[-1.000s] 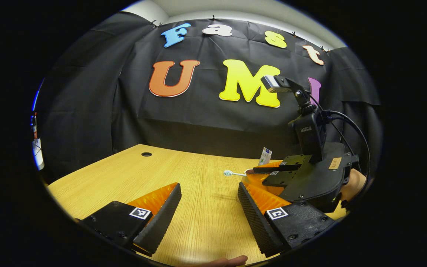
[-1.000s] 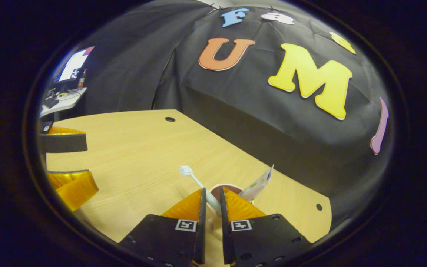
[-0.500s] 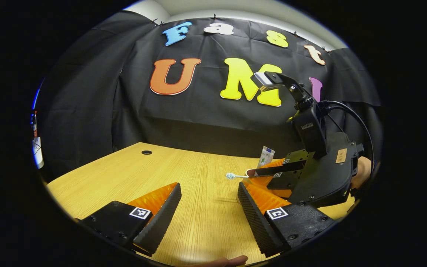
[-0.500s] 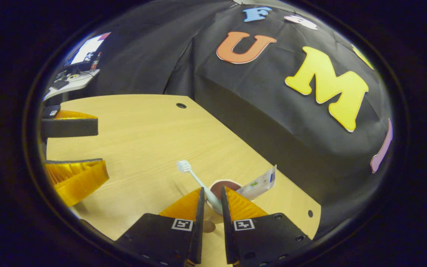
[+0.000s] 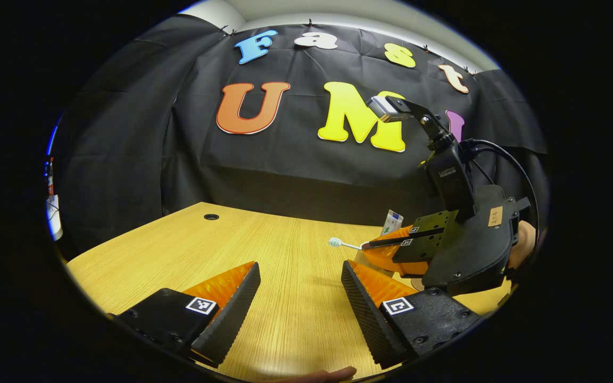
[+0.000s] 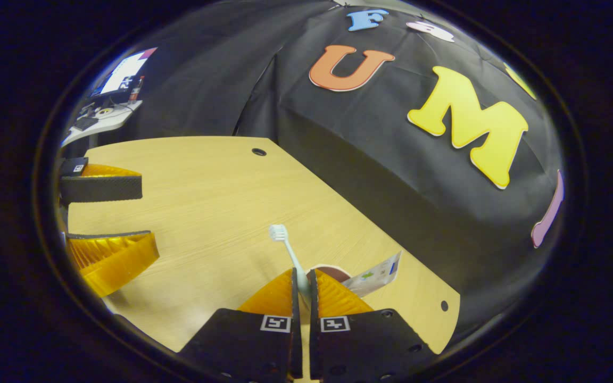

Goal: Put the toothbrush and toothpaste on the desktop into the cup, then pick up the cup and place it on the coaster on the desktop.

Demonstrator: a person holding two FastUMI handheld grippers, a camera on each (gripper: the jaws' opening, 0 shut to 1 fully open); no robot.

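Currently gripping the toothbrush (image 6: 288, 250) in the right gripper (image 6: 301, 276), both fingers pressing on the handle with almost no gap between them. Pointing the bristle head up and away from the fingertips, over the wooden desktop (image 6: 195, 202). Holding the brush just above the cup (image 6: 333, 270), whose rim is showing directly beyond the fingertips. Leaning out of that cup to the right: the toothpaste (image 6: 378, 273), flat end uppermost.

Seen from the left gripper view, carrying the right gripper (image 5: 386, 243) on the right side of the scene, fingers closed on the toothbrush (image 5: 342, 244), brush head extending leftward. Standing just behind those fingers: the toothpaste (image 5: 391, 222), tilted, with the cup mostly hidden by the gripper body. Showing part of a hand (image 5: 522, 247) at the rear of that gripper.

Keeping the left gripper (image 5: 300, 282) spread wide, fingers well apart and pinching nothing, low over the near part of the desktop (image 5: 232, 239). Appearing also at the left edge of the right gripper view: the left gripper (image 6: 105, 213), likewise spread.

Sitting near the far edge of the desktop: a round cable hole (image 5: 211, 217).
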